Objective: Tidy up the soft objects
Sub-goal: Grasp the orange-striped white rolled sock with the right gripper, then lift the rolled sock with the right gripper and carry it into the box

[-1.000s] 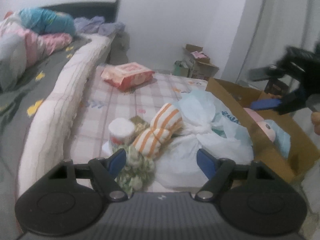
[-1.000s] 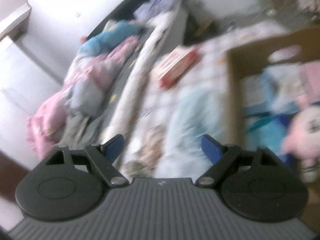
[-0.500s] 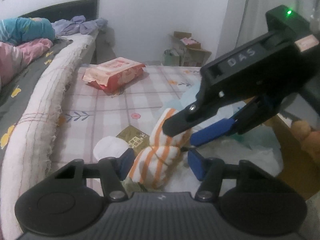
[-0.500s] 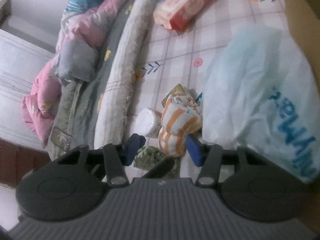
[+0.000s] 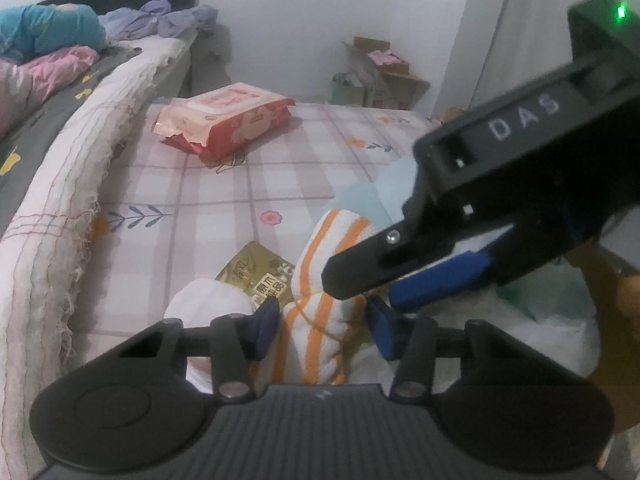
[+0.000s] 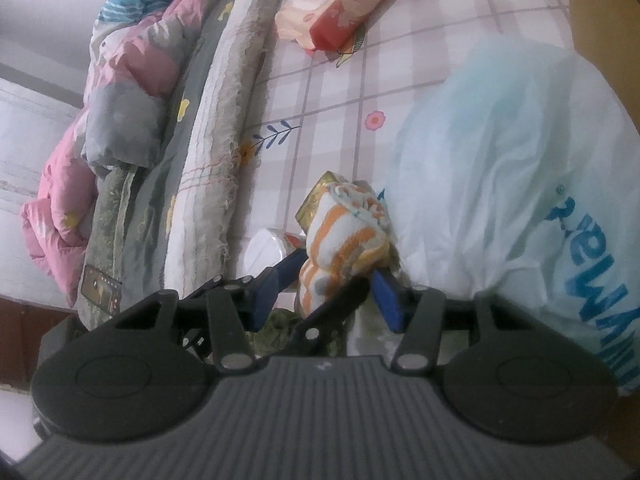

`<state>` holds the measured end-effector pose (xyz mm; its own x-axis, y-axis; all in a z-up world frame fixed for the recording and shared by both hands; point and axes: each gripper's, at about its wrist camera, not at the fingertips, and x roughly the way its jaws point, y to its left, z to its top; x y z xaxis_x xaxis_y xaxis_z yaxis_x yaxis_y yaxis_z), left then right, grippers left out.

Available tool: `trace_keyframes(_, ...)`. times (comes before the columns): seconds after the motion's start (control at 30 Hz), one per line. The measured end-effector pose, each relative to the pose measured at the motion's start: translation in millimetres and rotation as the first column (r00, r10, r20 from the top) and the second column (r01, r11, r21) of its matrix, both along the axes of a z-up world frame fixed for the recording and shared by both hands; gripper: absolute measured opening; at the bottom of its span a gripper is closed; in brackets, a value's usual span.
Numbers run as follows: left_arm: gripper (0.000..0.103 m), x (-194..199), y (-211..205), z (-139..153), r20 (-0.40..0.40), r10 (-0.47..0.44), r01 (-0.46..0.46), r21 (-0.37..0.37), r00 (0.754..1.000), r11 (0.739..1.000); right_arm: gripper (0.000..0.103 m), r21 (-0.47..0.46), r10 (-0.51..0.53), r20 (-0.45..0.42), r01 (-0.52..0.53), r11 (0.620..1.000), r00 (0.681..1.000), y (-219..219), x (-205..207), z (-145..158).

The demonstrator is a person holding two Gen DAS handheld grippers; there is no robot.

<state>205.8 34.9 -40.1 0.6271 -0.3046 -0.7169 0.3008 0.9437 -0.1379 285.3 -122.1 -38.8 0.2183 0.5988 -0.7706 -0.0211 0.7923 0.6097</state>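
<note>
Left gripper (image 5: 322, 326): angled downward over the bed, jaws just closing around the lower end of one orange-and-white striped towel roll (image 5: 320, 320); whether the blue pads already press the cloth cannot be told for sure.

Right gripper (image 6: 326, 294): angled down from the opposite side, crossing above the left one, jaws narrowed around the same towel roll, blue pads at its flanks and apparently pressing it.

Towel roll: one, lying on the checked pink sheet (image 5: 224, 200) beside the plastic bag.

Around it, counted:
- one white paper roll (image 5: 208, 304), just left of the towel;
- one gold packet (image 5: 256, 276), partly under it;
- one pale plastic bag with blue lettering (image 6: 520, 184), on its right;
- one red wipes pack (image 5: 224, 120), well apart, farther up the sheet;
- one pink and blue quilt (image 6: 120, 80), bunched at the bed's far side.
</note>
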Motion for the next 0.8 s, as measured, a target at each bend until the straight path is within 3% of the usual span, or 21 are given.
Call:
trace_keyframes(0.2,0.046,-18,8,18,0.037,0.013,-0.011,-0.042,0.999,0.999,0.053,0.03,-0.029,-0.003,0.029,0.999,1.0,-3,-1,0)
trace_keyframes(0.43,0.046,-42,14,52,0.094,0.035,-0.025,-0.108,0.995,0.994,0.053,0.145,-0.039,0.022,0.035,0.989,0.999,-5,-12,13)
trace_keyframes(0.6,0.046,-61,14,73,0.132,0.058,-0.042,-0.12,0.99,0.992,0.044,0.189,-0.016,0.086,0.0,0.982,0.996,-3,-27,31)
trace_keyframes(0.8,0.046,-77,3,99,0.195,0.053,-0.027,-0.134,0.979,0.991,0.042,0.2,-0.003,0.193,-0.037,0.979,0.981,-11,-47,66)
